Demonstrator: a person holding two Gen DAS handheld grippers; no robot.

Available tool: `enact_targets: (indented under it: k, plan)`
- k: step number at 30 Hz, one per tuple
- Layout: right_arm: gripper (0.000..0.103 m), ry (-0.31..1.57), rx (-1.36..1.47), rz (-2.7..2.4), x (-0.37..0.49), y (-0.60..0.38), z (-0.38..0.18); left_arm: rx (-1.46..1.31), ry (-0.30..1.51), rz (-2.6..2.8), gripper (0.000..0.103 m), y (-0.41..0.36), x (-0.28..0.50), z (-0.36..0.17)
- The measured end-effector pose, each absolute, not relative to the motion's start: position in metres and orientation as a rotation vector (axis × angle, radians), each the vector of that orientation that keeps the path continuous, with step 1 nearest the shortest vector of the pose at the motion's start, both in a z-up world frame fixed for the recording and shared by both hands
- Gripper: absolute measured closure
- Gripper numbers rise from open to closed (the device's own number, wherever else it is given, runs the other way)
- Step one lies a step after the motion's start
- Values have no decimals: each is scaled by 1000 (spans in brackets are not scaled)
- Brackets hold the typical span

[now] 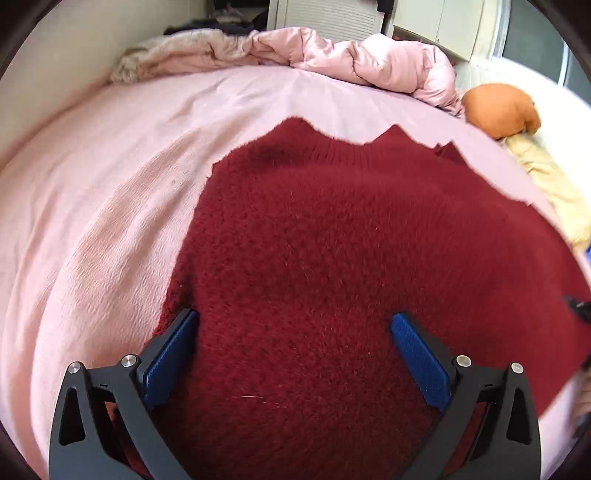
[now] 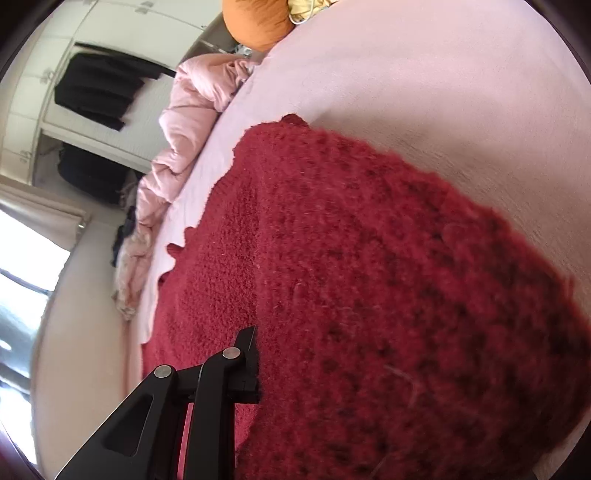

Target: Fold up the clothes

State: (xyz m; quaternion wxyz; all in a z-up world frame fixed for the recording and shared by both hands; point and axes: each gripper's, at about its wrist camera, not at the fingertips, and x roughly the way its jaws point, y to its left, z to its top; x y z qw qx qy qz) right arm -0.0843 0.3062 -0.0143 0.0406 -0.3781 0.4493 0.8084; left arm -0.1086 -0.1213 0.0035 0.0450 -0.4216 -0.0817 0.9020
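A dark red fuzzy sweater lies spread on a pink bedsheet. My left gripper is open just above the sweater's near part, its blue pads wide apart with nothing between them. In the right wrist view the sweater fills the frame, and a fold of it is lifted close to the camera. My right gripper shows only its left finger; the red cloth covers the other finger, and the jaws appear shut on the sweater's edge.
A crumpled pink duvet and a beige fuzzy blanket lie along the far edge of the bed. An orange garment and a pale yellow cloth lie at the right. White cabinets stand beyond the bed.
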Motion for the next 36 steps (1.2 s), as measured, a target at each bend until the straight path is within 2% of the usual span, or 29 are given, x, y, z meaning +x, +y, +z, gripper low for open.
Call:
enact_targets:
  k: [5, 7, 11, 16, 22, 25, 30, 33, 34, 36]
  plan:
    - [82, 1135, -1158, 2526, -88, 287, 20, -725, -861, 2808, 0, -195, -49, 56]
    - [82, 1034, -1154, 2541, -89, 278, 32, -616, -945, 2901, 0, -222, -42, 66]
    - [82, 701, -1124, 2585, -98, 239, 62, -686, -862, 3120, 0, -238, -45, 77]
    - [82, 248, -1055, 2679, -113, 156, 97, -609, -954, 3169, 0, -263, -36, 82]
    - [83, -324, -947, 2858, -128, 19, 119, -580, -744, 3365, 0, -275, -35, 91]
    - [83, -559, -930, 2923, -125, -48, 105, -502, -742, 3404, 0, -284, -27, 96]
    - [83, -1062, -849, 2974, -87, -142, 50, -466, -928, 3396, 0, -313, -14, 92]
    - [83, -1464, -935, 2780, -75, -175, -10, -477, -991, 3358, 0, -318, -16, 88]
    - [83, -1548, -863, 2734, -71, -181, -17, -485, -980, 3358, 0, -317, -17, 88]
    - [81, -1513, -901, 2729, -76, -182, -11, -484, -947, 3359, 0, -314, -19, 90]
